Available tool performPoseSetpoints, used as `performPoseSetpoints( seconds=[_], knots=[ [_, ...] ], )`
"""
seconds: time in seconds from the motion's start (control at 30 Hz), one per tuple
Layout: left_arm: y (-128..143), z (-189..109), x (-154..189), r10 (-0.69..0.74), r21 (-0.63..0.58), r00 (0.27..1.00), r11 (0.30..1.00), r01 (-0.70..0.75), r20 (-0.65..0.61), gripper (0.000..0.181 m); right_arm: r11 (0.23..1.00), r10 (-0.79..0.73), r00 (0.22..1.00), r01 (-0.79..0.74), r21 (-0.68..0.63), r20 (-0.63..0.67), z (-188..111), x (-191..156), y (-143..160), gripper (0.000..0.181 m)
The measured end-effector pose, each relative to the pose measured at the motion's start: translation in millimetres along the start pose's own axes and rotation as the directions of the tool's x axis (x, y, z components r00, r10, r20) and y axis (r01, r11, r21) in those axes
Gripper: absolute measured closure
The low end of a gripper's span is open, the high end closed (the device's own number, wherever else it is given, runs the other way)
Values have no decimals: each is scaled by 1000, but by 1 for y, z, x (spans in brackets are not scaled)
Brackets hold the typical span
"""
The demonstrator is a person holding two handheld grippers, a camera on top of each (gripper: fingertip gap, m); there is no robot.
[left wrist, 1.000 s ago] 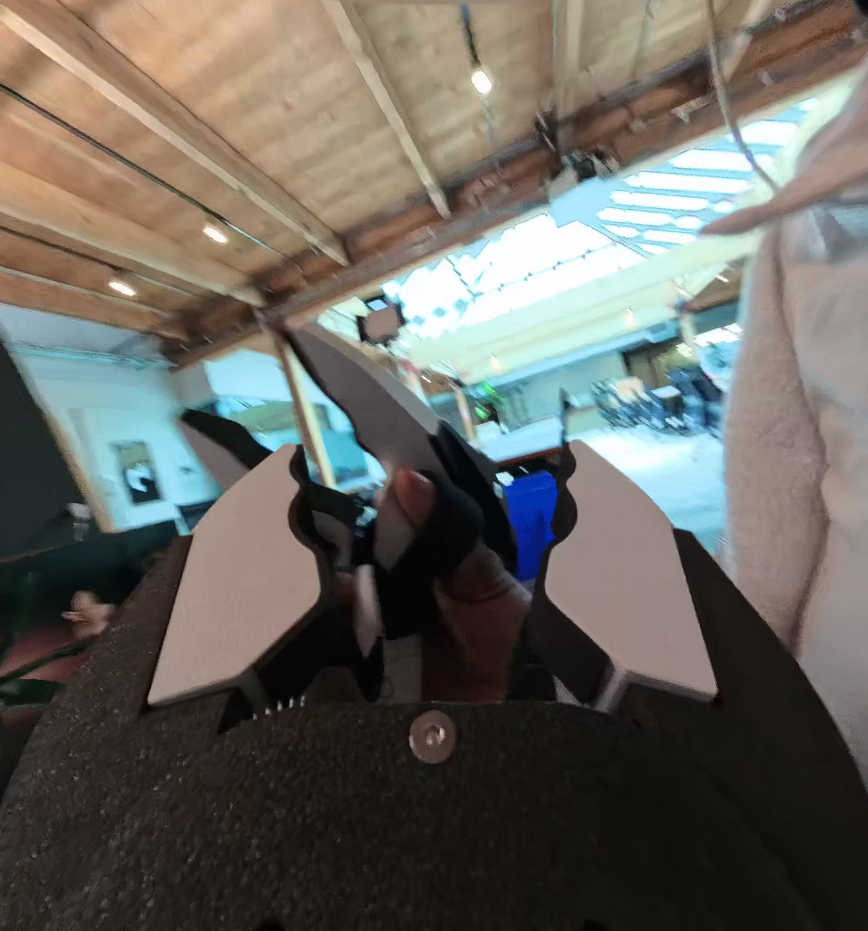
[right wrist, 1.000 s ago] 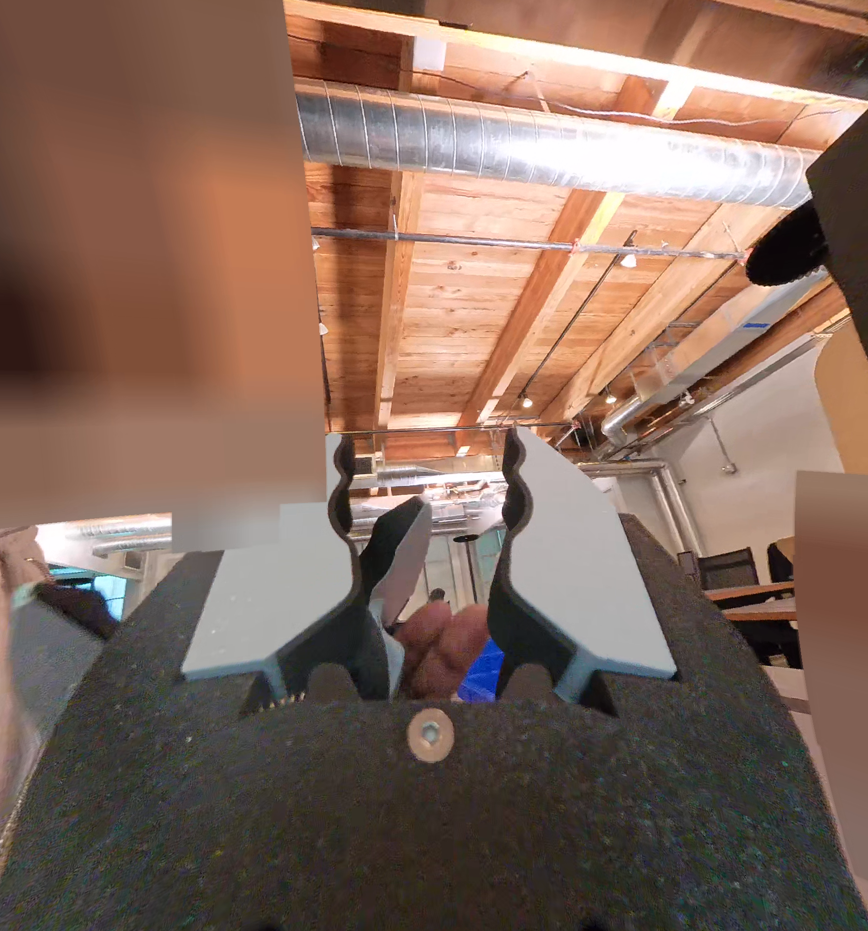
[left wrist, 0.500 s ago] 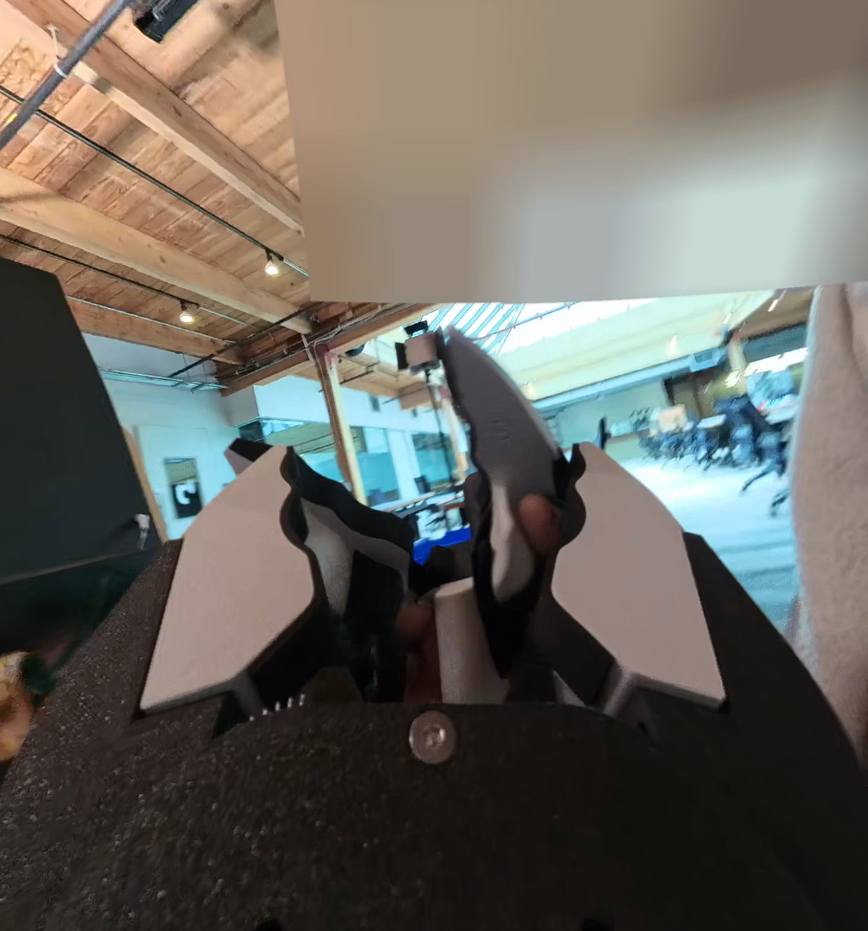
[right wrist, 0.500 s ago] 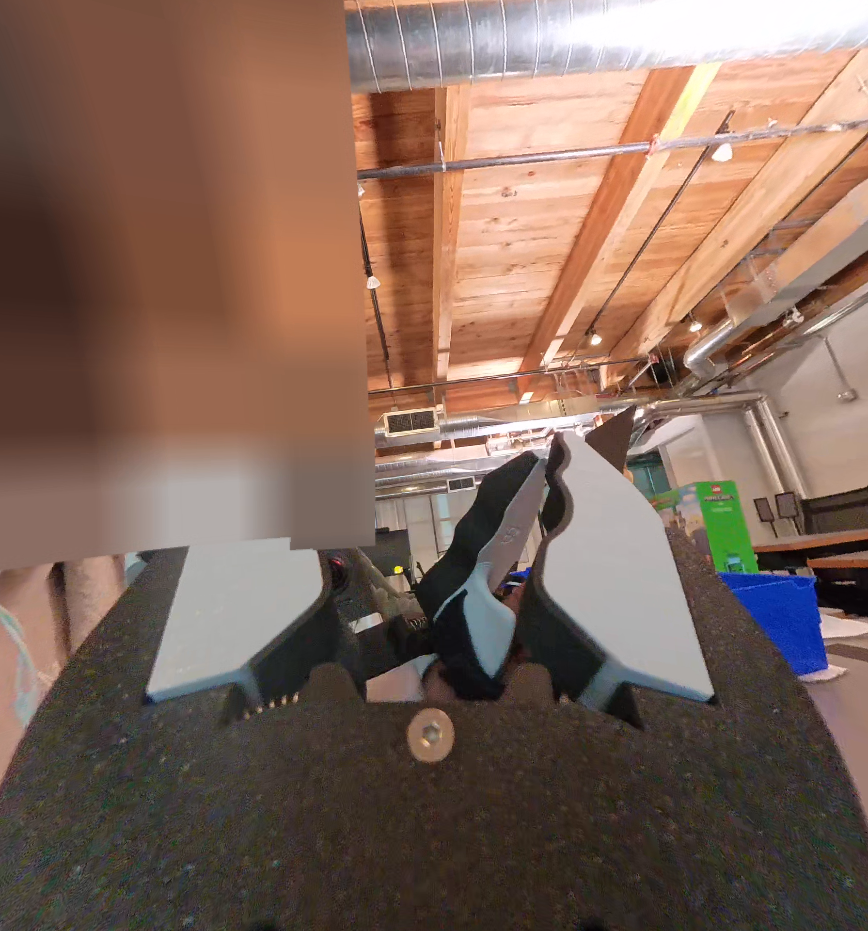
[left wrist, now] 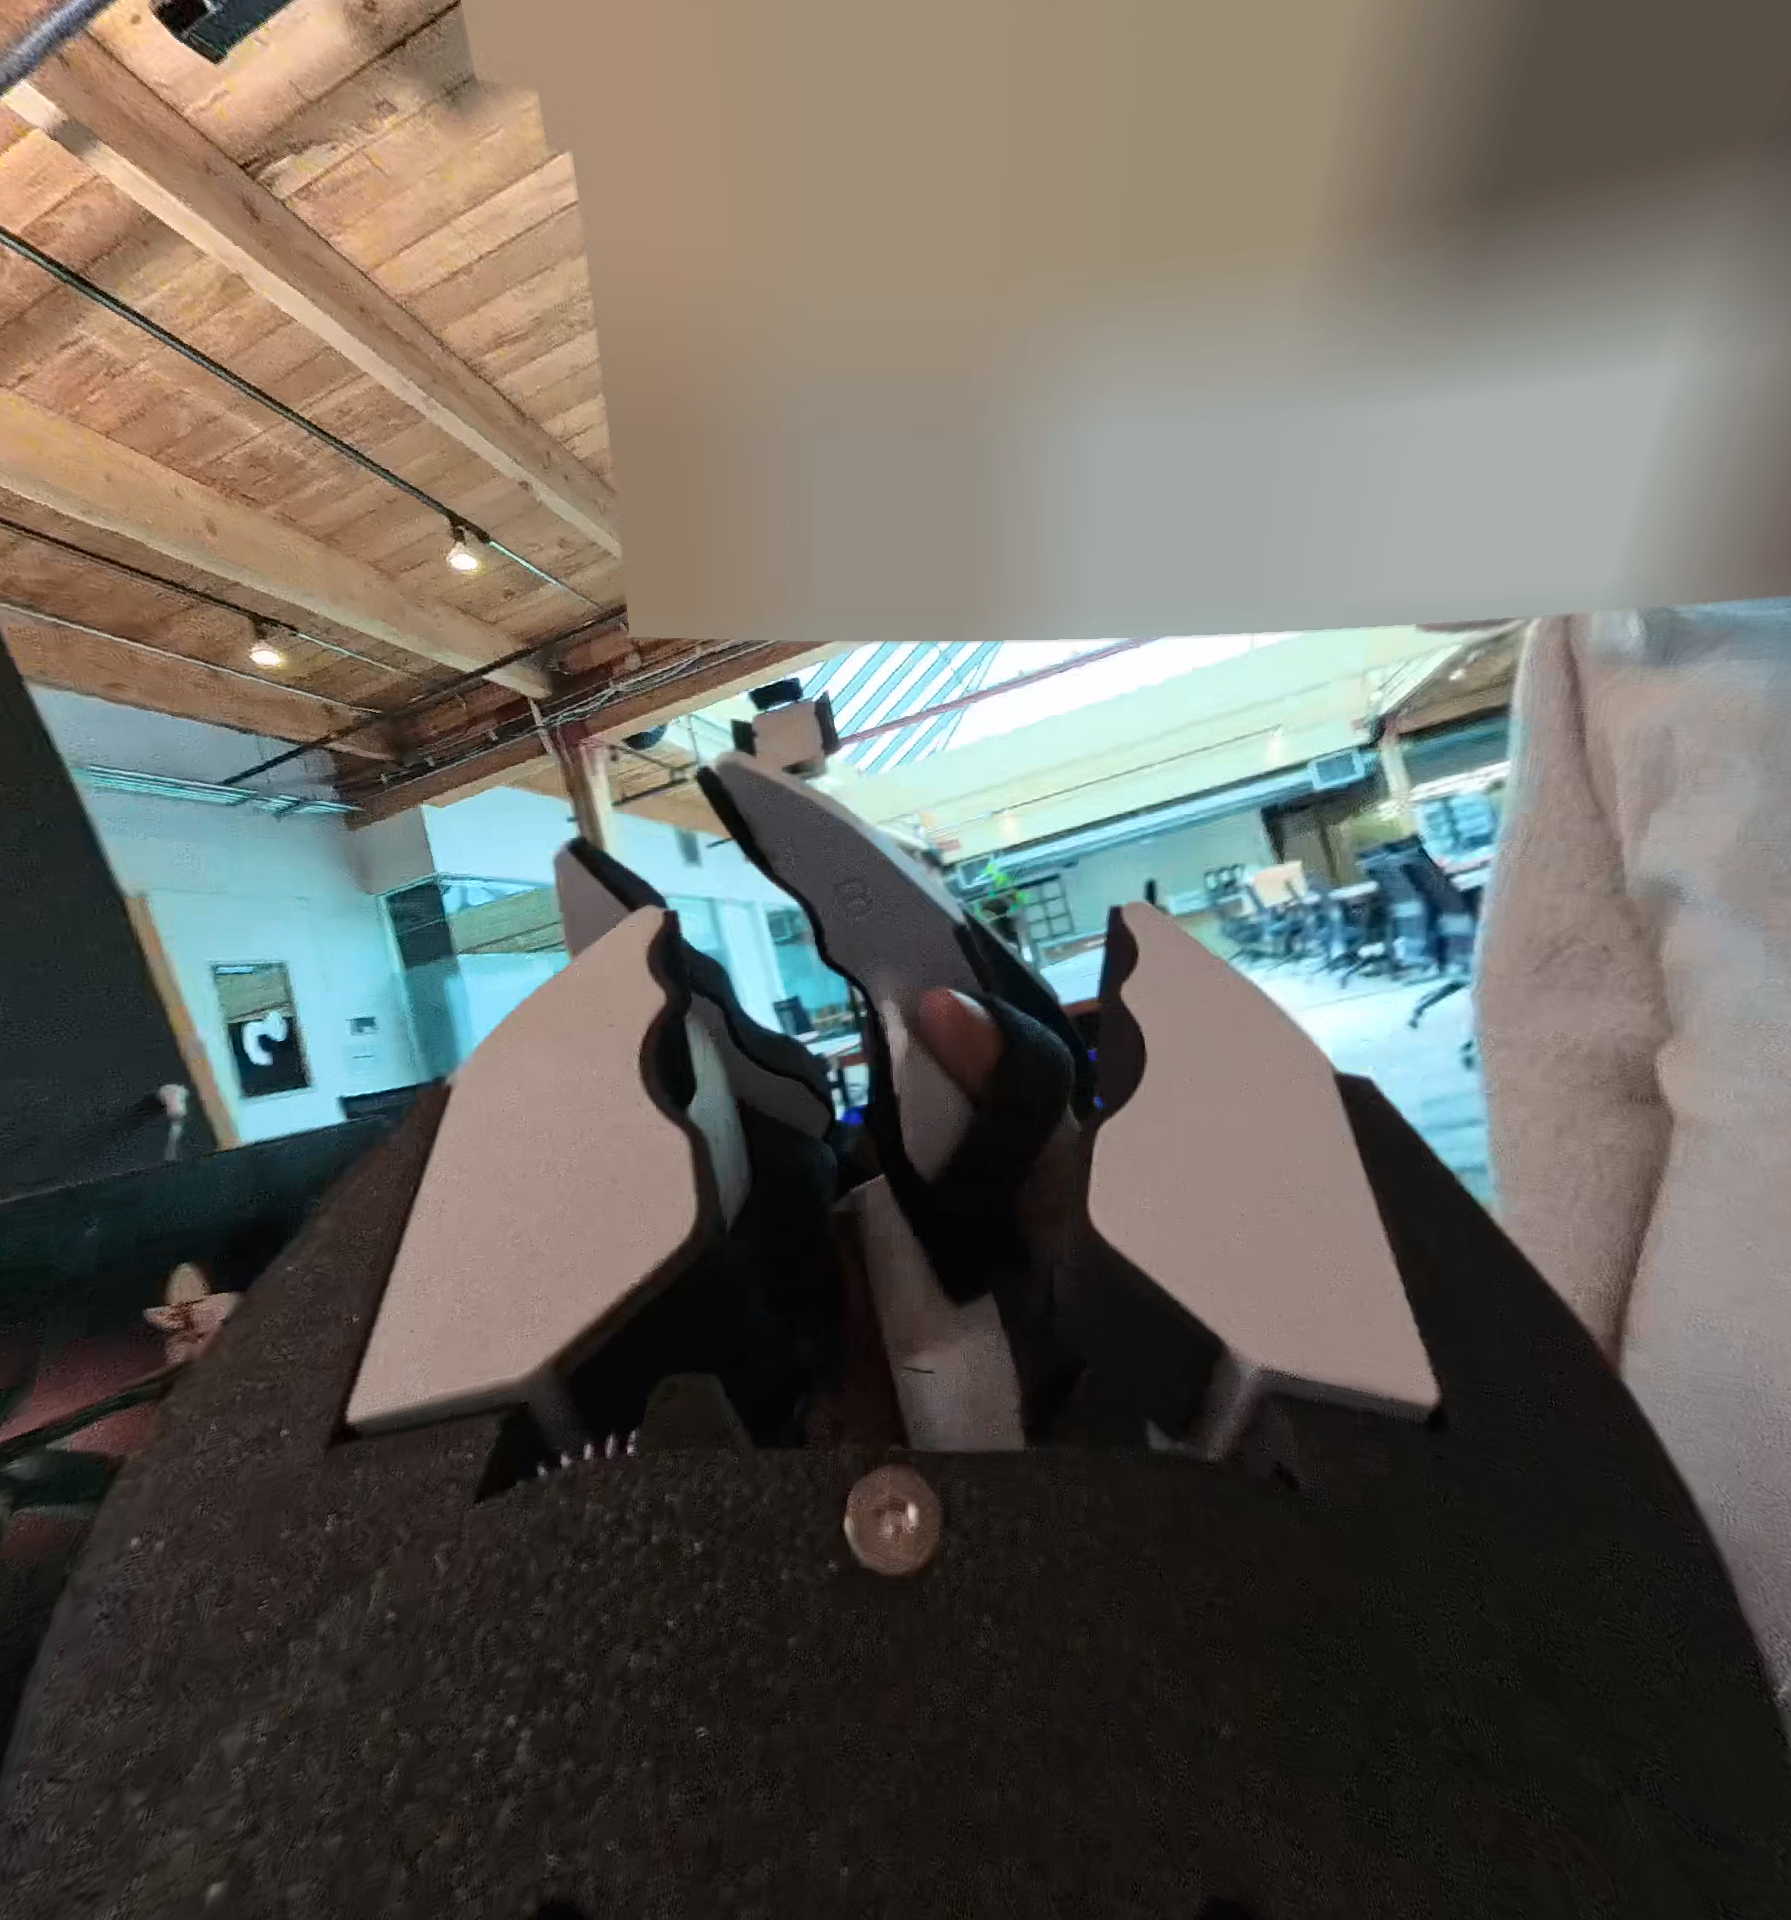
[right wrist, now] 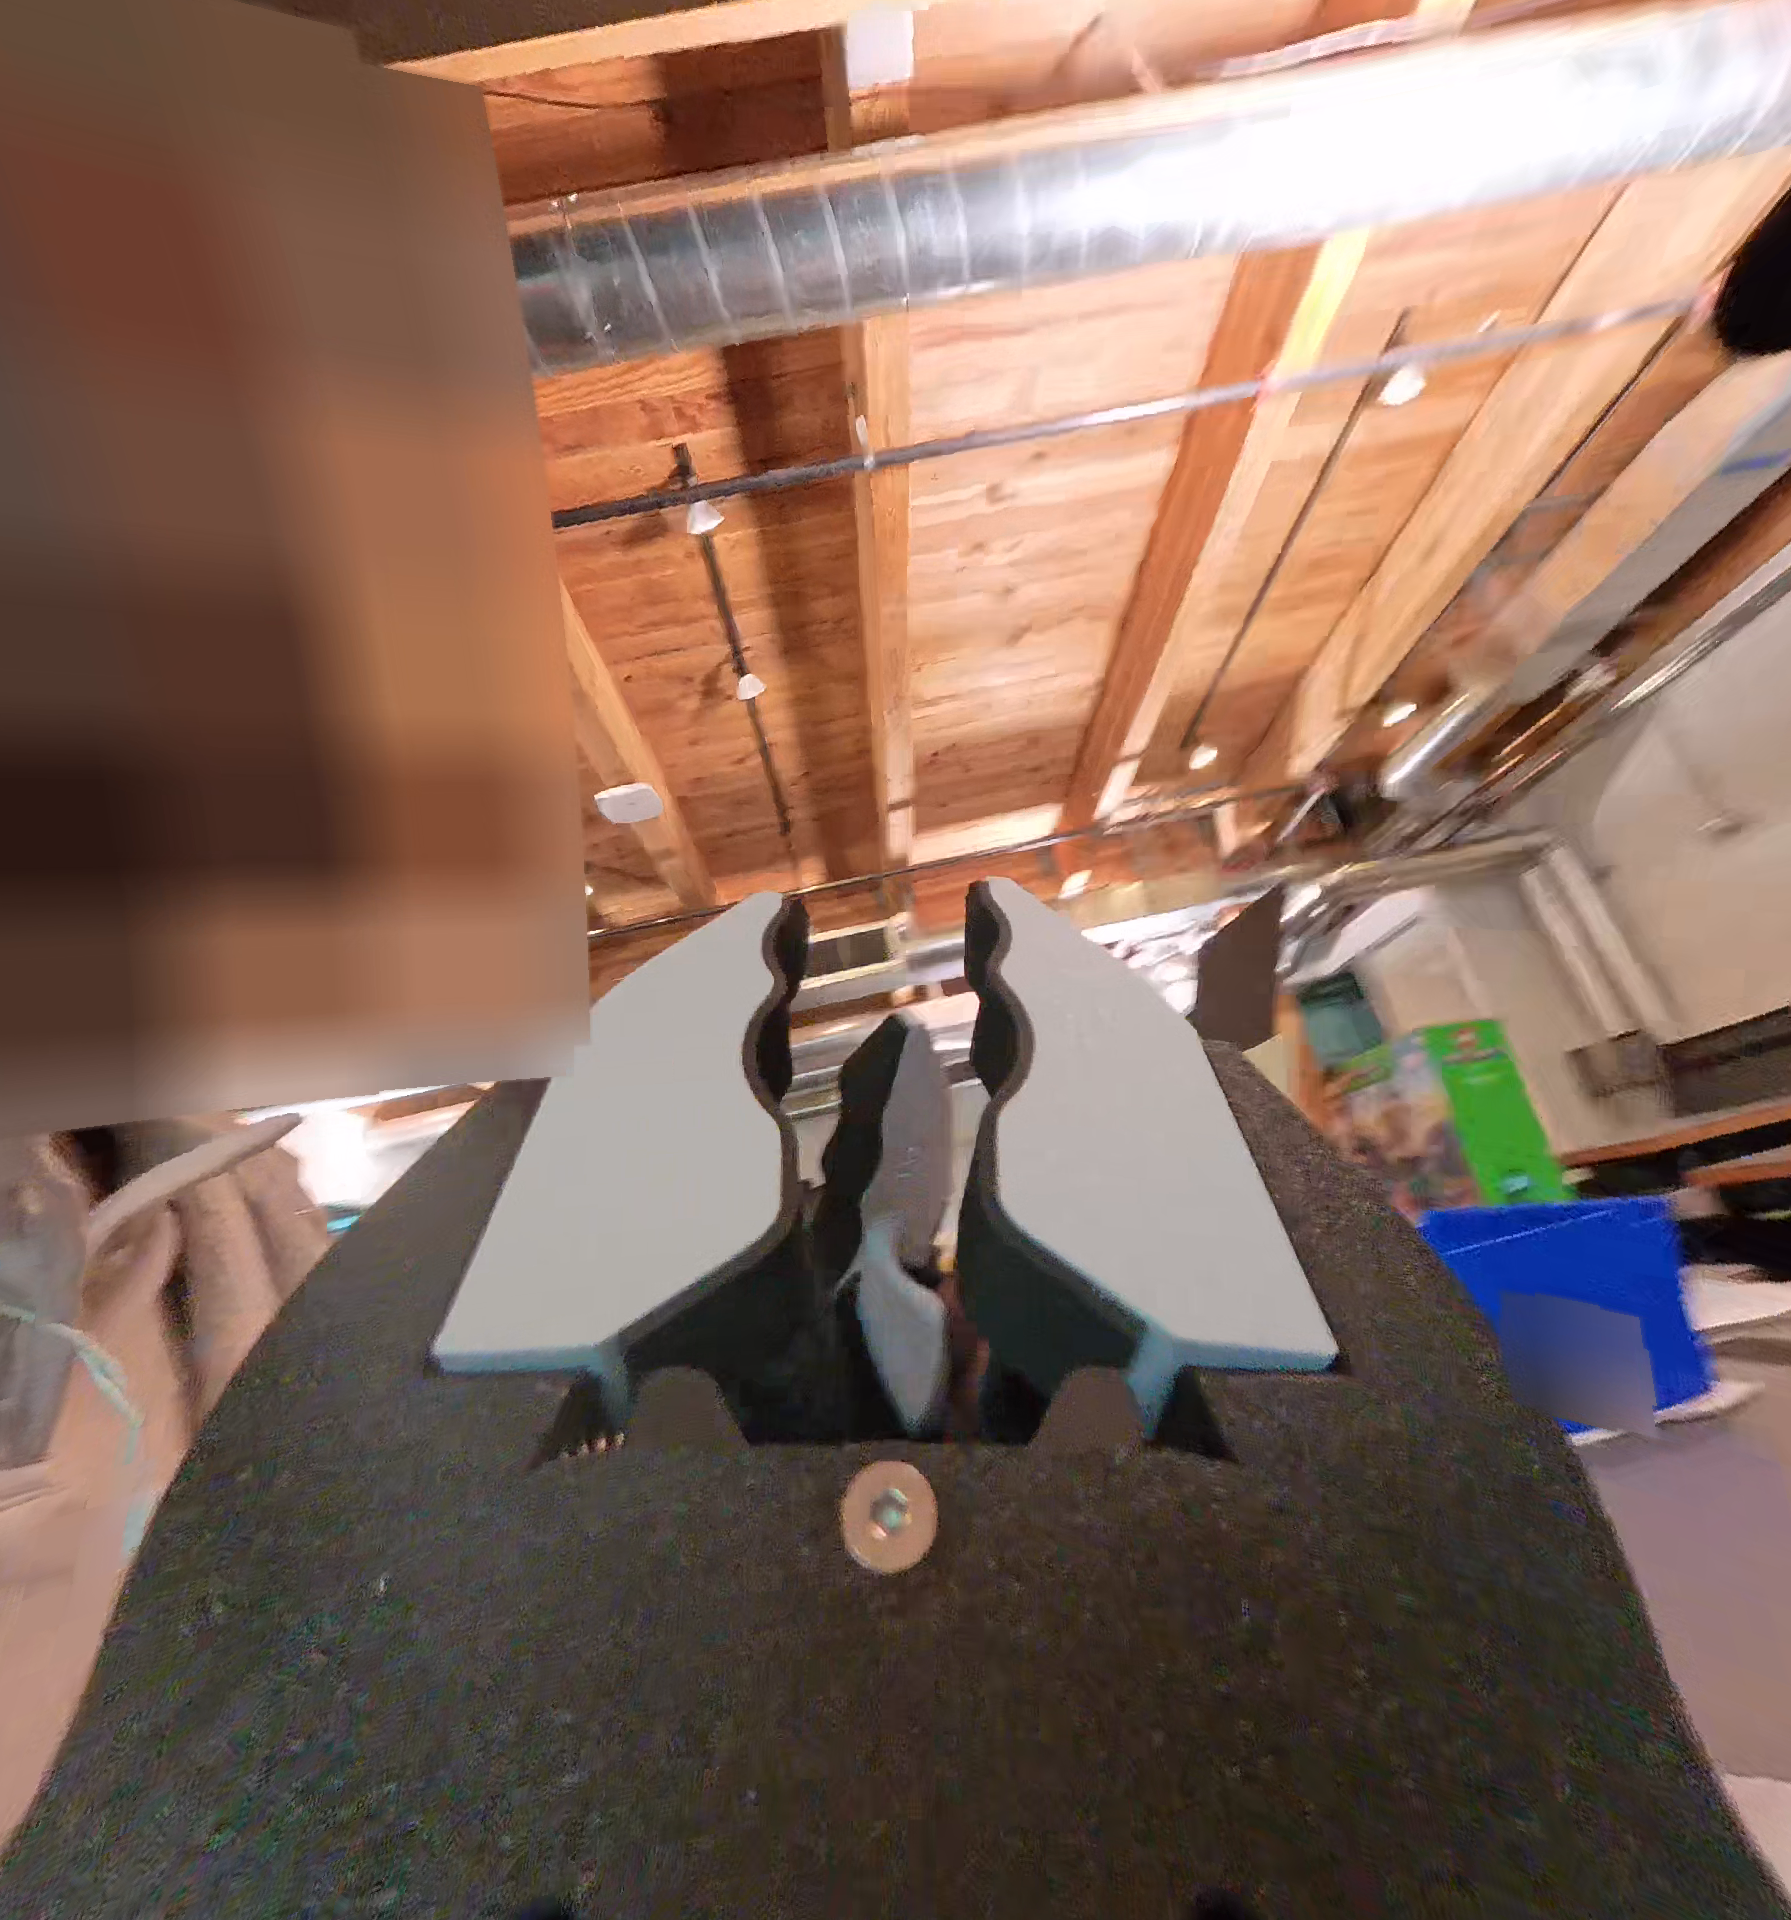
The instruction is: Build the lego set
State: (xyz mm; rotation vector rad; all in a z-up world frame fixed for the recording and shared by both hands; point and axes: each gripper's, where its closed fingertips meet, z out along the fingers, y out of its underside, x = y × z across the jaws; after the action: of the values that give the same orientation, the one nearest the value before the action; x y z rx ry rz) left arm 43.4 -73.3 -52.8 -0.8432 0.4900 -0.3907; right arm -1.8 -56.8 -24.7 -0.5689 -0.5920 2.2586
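Both grippers point up toward a wooden ceiling, and no bricks show in either view. In the left wrist view my left gripper (left wrist: 891,930) is open and empty. The right gripper's grey fingers (left wrist: 849,914) and a black-gloved fingertip (left wrist: 958,1039) sit in the gap between its jaws. In the right wrist view my right gripper (right wrist: 883,909) is open with a narrow gap and holds nothing. One finger of the left gripper (right wrist: 906,1153) shows through that gap. A green Lego box (right wrist: 1473,1101) stands far right.
A blue bin (right wrist: 1566,1288) sits on a grey table at the right, below the green box. A person's beige fleece sleeve (left wrist: 1649,1039) is close on the right of the left wrist view, and it also shows in the right wrist view (right wrist: 39,1351). A metal duct (right wrist: 1078,208) runs overhead.
My right gripper's jaws have narrowed and its view has tilted up toward the ceiling. In the left wrist view the right gripper's finger has shifted from my right finger to mid-gap.
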Motion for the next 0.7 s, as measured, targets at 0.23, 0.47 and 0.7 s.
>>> performPoseSetpoints(
  seconds=[0.23, 0.47, 0.7],
  knots=[
    [1, 10, 37, 80, -75, 990, 993, -90, -119, 99, 845, -510, 822, 426, -322, -251, -14, 46, 16, 144],
    [6, 17, 48, 234, -65, 967, 968, -241, -98, 87, 852, -507, 817, 427, -302, -275, -10, 42, 8, 127],
    [17, 18, 38, 241, -139, 971, 961, -240, -10, 98, 673, -726, 629, 563, -480, -279, -19, 61, 9, 116]
  ],
)
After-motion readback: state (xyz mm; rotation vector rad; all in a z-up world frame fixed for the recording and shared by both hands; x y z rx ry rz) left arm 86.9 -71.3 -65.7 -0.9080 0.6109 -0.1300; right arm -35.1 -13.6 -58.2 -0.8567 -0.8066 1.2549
